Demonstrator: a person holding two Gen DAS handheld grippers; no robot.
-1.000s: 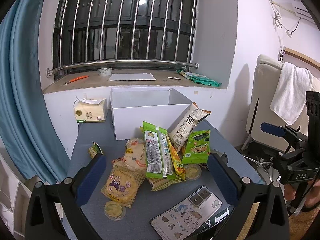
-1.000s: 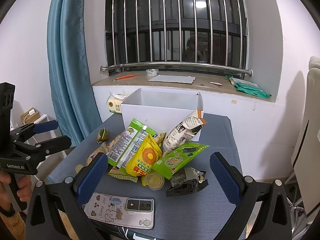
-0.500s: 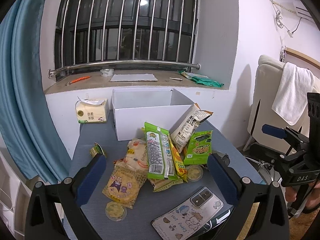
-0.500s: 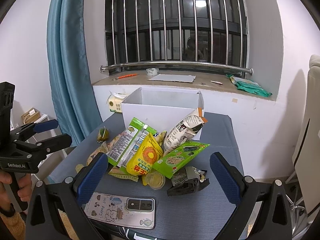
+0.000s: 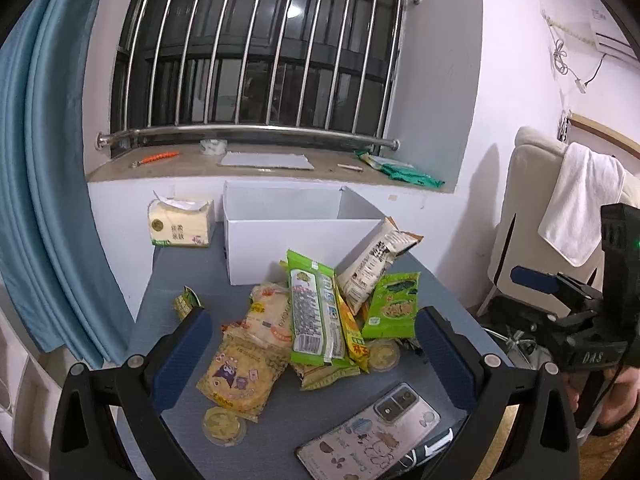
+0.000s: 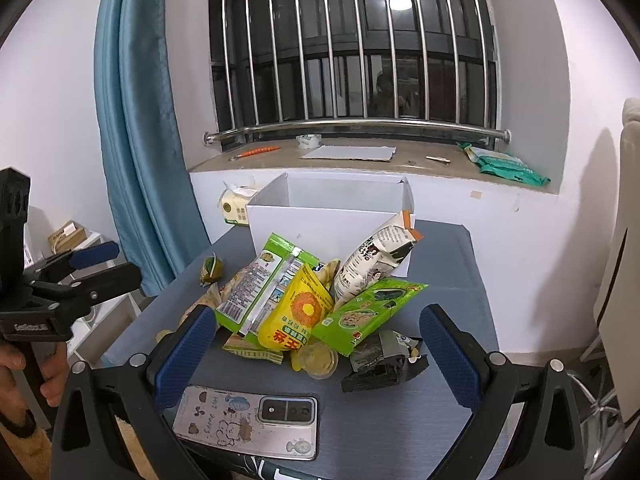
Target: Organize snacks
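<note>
A pile of snack packets lies mid-table in front of an open white box (image 5: 304,248) (image 6: 328,228). It holds a long green packet (image 5: 314,316) (image 6: 260,284), a yellow sunflower packet (image 6: 296,312), a green seaweed packet (image 5: 394,306) (image 6: 368,312), a white-and-black bag (image 5: 372,264) (image 6: 376,260) leaning on the box, pale round-cracker bags (image 5: 240,372), small jelly cups (image 5: 224,426) (image 6: 316,360) and a dark wrapper (image 6: 380,364). My left gripper (image 5: 316,356) is open and empty above the table's near edge. My right gripper (image 6: 316,356) is open and empty there too.
A phone in a cartoon case (image 5: 372,436) (image 6: 248,420) lies at the near edge. A tissue pack (image 5: 180,224) stands left of the box. A small green wrapper (image 5: 186,304) lies at the left. Blue curtain (image 5: 44,180) hangs left; a chair with a towel (image 5: 576,200) stands right.
Both grippers have moved only slightly; the left wrist view has shifted a little. Nothing on the table has moved.
</note>
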